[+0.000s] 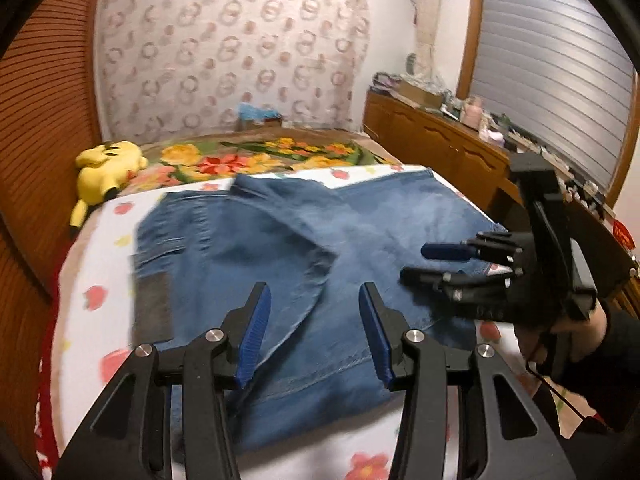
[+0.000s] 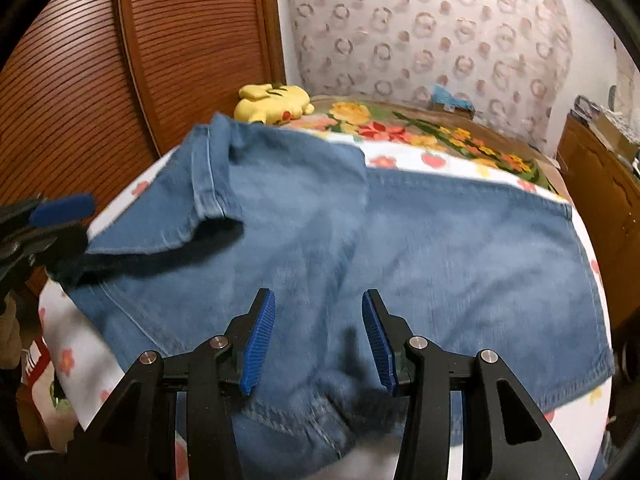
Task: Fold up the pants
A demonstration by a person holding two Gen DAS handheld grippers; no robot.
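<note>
Blue denim pants (image 1: 280, 248) lie folded on the bed, one leg end lying loosely across the top. They also fill the right wrist view (image 2: 420, 256). My left gripper (image 1: 316, 308) is open and empty, just above the near part of the pants. My right gripper (image 2: 318, 312) is open and empty over the pants' near edge; it also shows in the left wrist view (image 1: 416, 262) at the right, fingers apart over the denim. The left gripper shows at the left edge of the right wrist view (image 2: 60, 220), next to the raised leg end.
The bed has a white sheet with red flowers (image 1: 92, 300) and a bright floral blanket (image 1: 240, 156) at the far end. A yellow plush toy (image 1: 106, 168) lies at the far left. A wooden dresser (image 1: 432, 140) with clutter stands on the right. A slatted wooden door (image 2: 80, 80) is on the left.
</note>
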